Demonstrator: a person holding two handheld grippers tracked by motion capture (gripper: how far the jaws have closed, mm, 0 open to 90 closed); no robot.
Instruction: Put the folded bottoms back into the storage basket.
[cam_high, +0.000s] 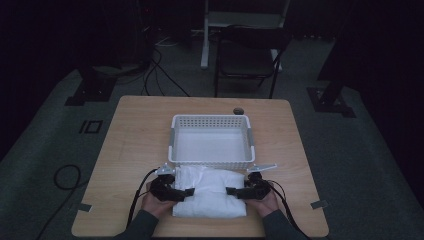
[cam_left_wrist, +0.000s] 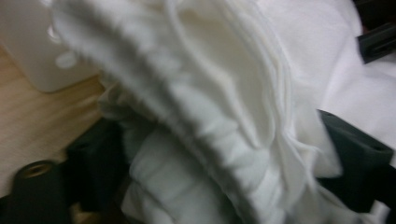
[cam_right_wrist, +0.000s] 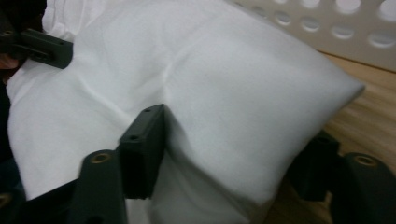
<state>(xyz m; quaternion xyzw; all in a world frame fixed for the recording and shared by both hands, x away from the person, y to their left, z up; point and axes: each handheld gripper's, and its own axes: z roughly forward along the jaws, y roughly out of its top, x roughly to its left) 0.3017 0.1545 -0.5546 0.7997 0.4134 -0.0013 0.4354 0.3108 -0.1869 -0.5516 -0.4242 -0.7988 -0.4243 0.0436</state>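
Observation:
A folded white cloth (cam_high: 210, 192) lies on the wooden table (cam_high: 135, 140) just in front of a white perforated basket (cam_high: 210, 118). My left gripper (cam_high: 189, 191) grips the cloth's left end. In the left gripper view, bunched layers of cloth (cam_left_wrist: 210, 116) fill the space between both black jaws of the left gripper (cam_left_wrist: 229, 158). My right gripper (cam_high: 231, 191) holds the cloth's right end. In the right gripper view, one jaw of the right gripper (cam_right_wrist: 229, 158) dents the cloth (cam_right_wrist: 210, 84) and the other presses its far side.
The basket (cam_right_wrist: 336, 28) is empty and stands close behind the cloth, its wall almost touching it. A small dark round object (cam_high: 238, 110) sits at the table's far edge. A chair (cam_high: 247, 55) stands beyond the table. Tape marks sit near the front corners.

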